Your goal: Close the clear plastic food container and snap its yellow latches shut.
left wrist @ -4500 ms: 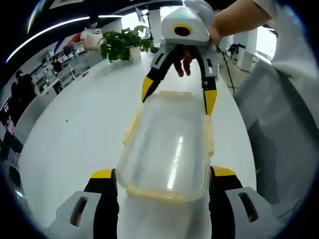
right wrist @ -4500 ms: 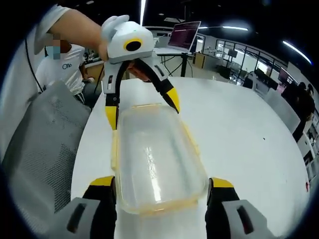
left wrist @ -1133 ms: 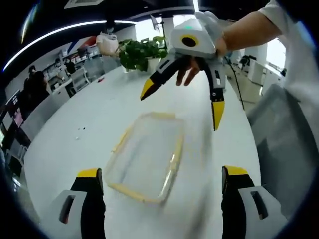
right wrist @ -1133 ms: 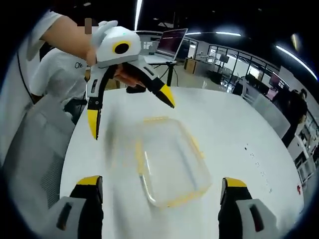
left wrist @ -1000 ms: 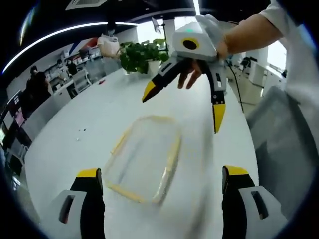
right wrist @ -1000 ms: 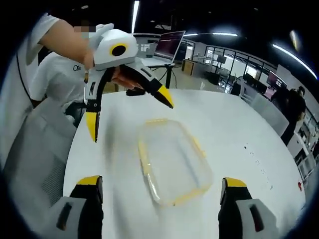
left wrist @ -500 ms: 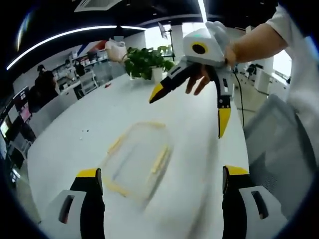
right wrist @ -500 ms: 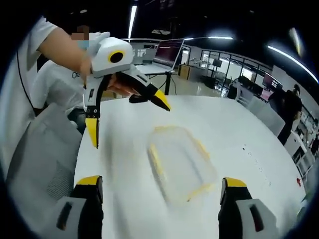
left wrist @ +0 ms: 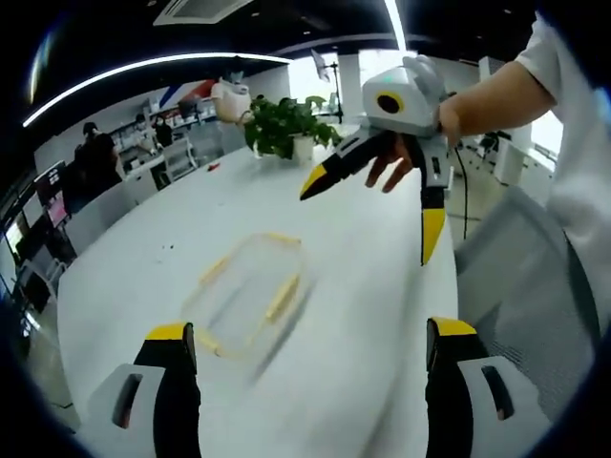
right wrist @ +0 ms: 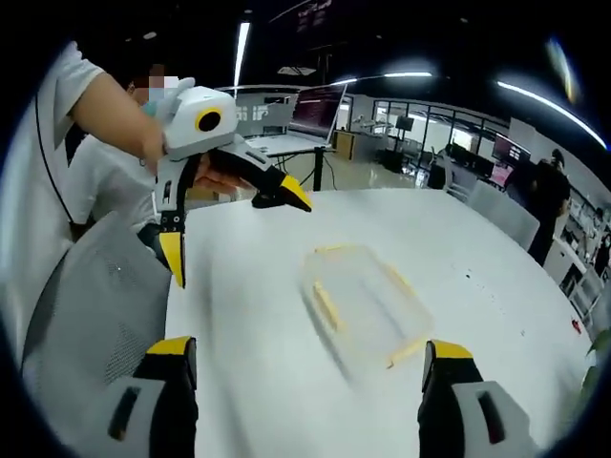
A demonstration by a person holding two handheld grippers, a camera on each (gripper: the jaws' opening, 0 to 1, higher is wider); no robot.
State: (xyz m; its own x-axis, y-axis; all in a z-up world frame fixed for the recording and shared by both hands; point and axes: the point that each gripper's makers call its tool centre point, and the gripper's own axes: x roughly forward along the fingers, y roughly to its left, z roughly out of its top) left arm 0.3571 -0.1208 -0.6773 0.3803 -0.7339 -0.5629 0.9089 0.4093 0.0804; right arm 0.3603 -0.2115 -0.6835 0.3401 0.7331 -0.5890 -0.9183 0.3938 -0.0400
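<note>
Clear plastic, thin-walled and probably light, the container (left wrist: 246, 291) is lying flat on the white surface (left wrist: 143, 267), blurred in both views, with yellow latches (left wrist: 283, 297) showing along its edges. It is lying apart from both tongs, out ahead of them and touched by neither. The left tongs (left wrist: 304, 336) are standing wide open and holding nothing, and the right tongs (right wrist: 305, 350) are likewise spread wide and empty. Whether the lid is fully seated and the latches snapped is too smeared to tell. Judging by its look, the box will be slippery and will slide on the smooth surface if pushed from one side, so it is best pinned from opposite ends, with pressure going onto the stiffer yellow latches and rim rather than the flexing clear lid. The left gripper view is showing the right tongs (left wrist: 374, 215) hanging above the far side of the box, a potted plant (left wrist: 284, 126) and a grey mesh chair (left wrist: 520, 277); the right gripper view is showing instead the left tongs (right wrist: 229, 239) raised over the surface edge and a monitor (right wrist: 320, 107) behind.
</note>
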